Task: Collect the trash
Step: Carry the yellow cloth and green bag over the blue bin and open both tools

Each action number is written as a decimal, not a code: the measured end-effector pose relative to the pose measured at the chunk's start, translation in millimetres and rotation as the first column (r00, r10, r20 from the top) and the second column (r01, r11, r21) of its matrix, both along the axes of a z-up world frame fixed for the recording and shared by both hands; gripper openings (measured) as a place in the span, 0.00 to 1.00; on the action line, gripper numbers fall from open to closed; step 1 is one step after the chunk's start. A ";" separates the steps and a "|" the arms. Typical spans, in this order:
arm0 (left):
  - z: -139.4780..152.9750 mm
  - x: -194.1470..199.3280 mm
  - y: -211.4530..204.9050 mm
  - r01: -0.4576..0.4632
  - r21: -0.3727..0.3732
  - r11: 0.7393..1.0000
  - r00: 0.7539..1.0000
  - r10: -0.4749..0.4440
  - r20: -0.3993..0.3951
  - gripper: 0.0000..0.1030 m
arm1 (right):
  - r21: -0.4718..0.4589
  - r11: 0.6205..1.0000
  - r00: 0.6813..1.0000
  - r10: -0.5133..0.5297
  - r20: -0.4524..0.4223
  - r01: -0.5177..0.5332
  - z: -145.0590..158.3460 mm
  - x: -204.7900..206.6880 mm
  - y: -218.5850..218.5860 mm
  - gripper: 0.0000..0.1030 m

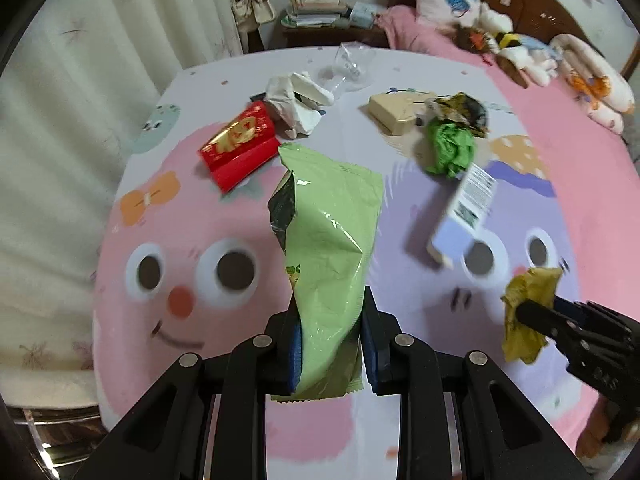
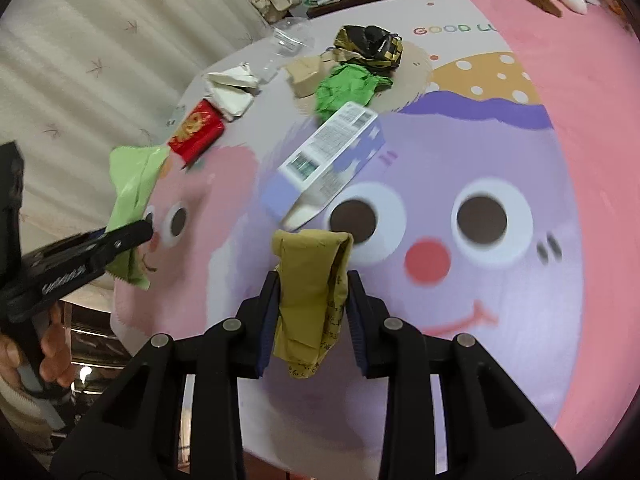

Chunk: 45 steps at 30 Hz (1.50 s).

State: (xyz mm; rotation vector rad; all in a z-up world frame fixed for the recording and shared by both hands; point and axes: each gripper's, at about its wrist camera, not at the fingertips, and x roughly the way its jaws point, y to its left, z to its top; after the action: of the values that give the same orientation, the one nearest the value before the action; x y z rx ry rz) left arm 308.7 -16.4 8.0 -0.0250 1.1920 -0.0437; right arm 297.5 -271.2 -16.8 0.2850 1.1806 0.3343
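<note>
My left gripper (image 1: 330, 308) is shut on a light green snack bag (image 1: 332, 248), held up above the bed; the same bag (image 2: 132, 196) shows at the left of the right wrist view. My right gripper (image 2: 312, 280) is shut on a crumpled mustard-yellow wrapper (image 2: 310, 292), also seen in the left wrist view as the yellow wrapper (image 1: 528, 304) at the right. On the bed lie a red packet (image 1: 240, 148), crumpled white paper (image 1: 298, 104), a beige box (image 1: 392, 114), a bright green crumpled wrapper (image 1: 450, 148), a black-and-gold wrapper (image 1: 464, 110) and a lilac carton (image 1: 464, 216).
A cartoon-print bedspread (image 1: 192, 248) covers the bed. Clear plastic (image 1: 352, 64) lies at the far edge. Pillow and plush toys (image 1: 520, 52) sit at the headboard, a cluttered nightstand (image 1: 320, 16) behind, cream curtains (image 1: 80, 80) to the left. A hand (image 2: 52, 352) holds the left gripper.
</note>
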 end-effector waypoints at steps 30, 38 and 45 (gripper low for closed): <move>-11.4 -340.8 91.1 0.236 -0.080 0.968 0.971 -0.238 -0.013 0.23 | -0.112 0.985 0.991 -0.134 -0.032 0.129 15.4 -307.7 107.6 0.28; -80.2 -361.5 60.2 0.233 -0.095 0.968 0.963 -0.243 -0.119 0.23 | -0.086 0.985 0.975 -0.160 -0.151 0.148 -57.4 -327.7 101.5 0.28; -171.6 -368.6 40.0 0.181 -0.096 0.979 0.951 -0.199 -0.236 0.23 | -0.066 0.987 0.950 -0.161 -0.266 0.148 -152.0 -337.4 100.1 0.28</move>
State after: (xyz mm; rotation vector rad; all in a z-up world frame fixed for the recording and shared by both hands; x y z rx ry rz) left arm -59.9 23.6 -163.6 0.0209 1.4368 -0.2602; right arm -39.9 -171.1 -168.8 0.3903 1.4239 0.1324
